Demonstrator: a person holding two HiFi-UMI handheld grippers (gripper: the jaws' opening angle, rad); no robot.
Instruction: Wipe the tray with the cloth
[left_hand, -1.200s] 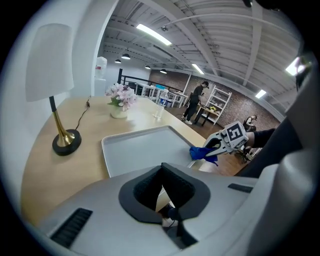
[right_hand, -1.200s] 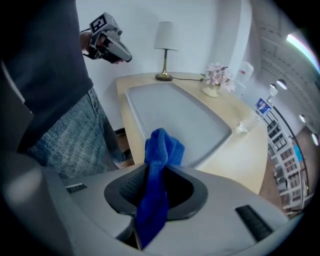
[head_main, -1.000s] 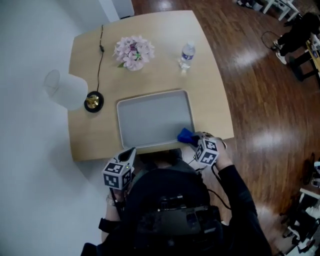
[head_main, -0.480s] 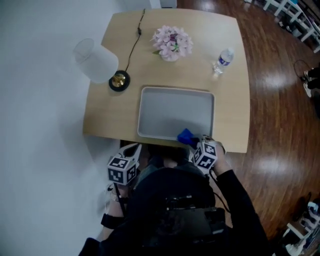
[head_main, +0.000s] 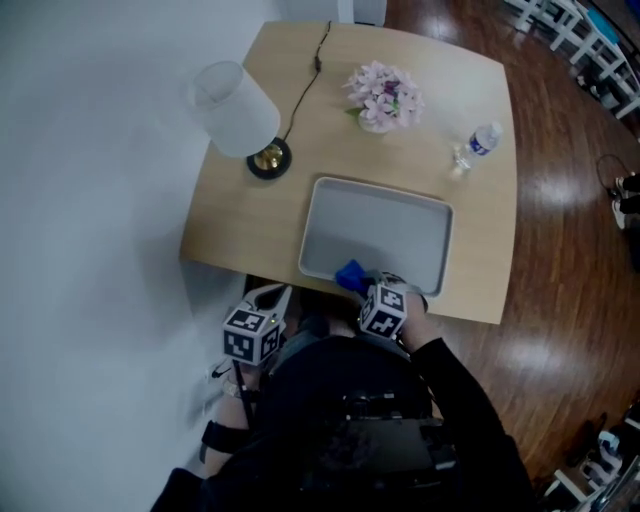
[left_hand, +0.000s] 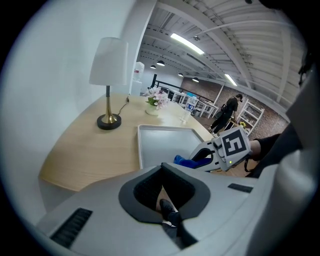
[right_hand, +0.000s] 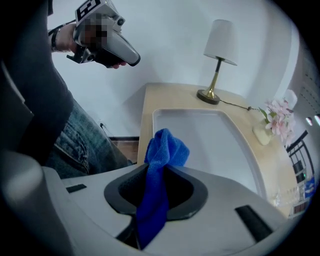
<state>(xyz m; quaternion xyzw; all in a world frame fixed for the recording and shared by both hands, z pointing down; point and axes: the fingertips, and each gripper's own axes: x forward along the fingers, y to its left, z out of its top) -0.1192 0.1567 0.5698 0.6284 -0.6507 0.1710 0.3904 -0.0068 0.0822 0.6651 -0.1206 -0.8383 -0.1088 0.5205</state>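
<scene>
Blue cloth (right_hand: 165, 145) is sitting clamped in my right gripper (right_hand: 160, 169), ready for wiping the tray (right_hand: 200, 132) just ahead; my left gripper (left_hand: 162, 172) is hanging closed, empty.

Left gripper (left_hand: 161, 170): I read its jaws as together, with nothing between them. Beyond them is a pale wooden surface (left_hand: 85, 150) with a grey tray (left_hand: 160, 142) lying flat. Right gripper (left_hand: 196, 157) at the tray's near right edge, blue cloth (left_hand: 184, 161) bunched at its jaws. Lamp (left_hand: 108, 75) stands left, flowers (left_hand: 156, 100) behind the tray.
</scene>
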